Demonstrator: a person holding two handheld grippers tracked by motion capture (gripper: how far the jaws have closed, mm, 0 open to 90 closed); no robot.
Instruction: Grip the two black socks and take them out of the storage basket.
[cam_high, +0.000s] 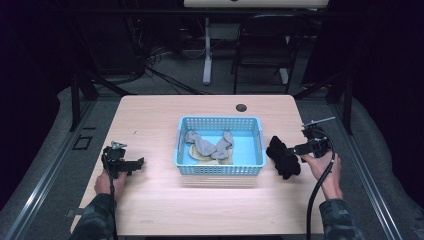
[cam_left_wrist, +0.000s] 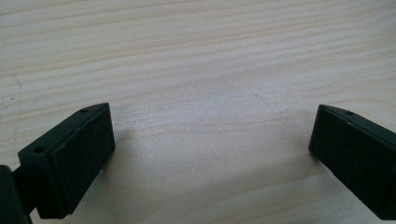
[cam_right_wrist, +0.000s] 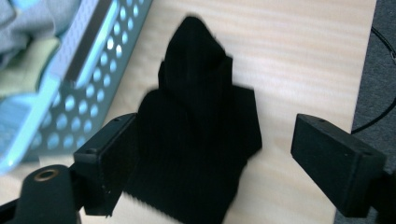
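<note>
Spread wide in the right gripper view, the fingers of the right gripper, with a black sock lying bunched between them, brushing the left pad and clear of the right. Seen from the high view at right of centre, that same black sock on the pale wood bench, just beside the right wall of a light-blue perforated basket. Released too, the fingers of the left gripper, parted over bare wood grain in the left gripper view; in the high view, left gripper low at the left of the bench, well apart from the basket. Inside the basket, grey socks heaped over a yellowish cloth. Near the bench's far edge, a round dark grommet hole. Beyond, a dim room: grey floor, trailing cables, a white table leg, a dark chair. No legible writing or labels.
</note>
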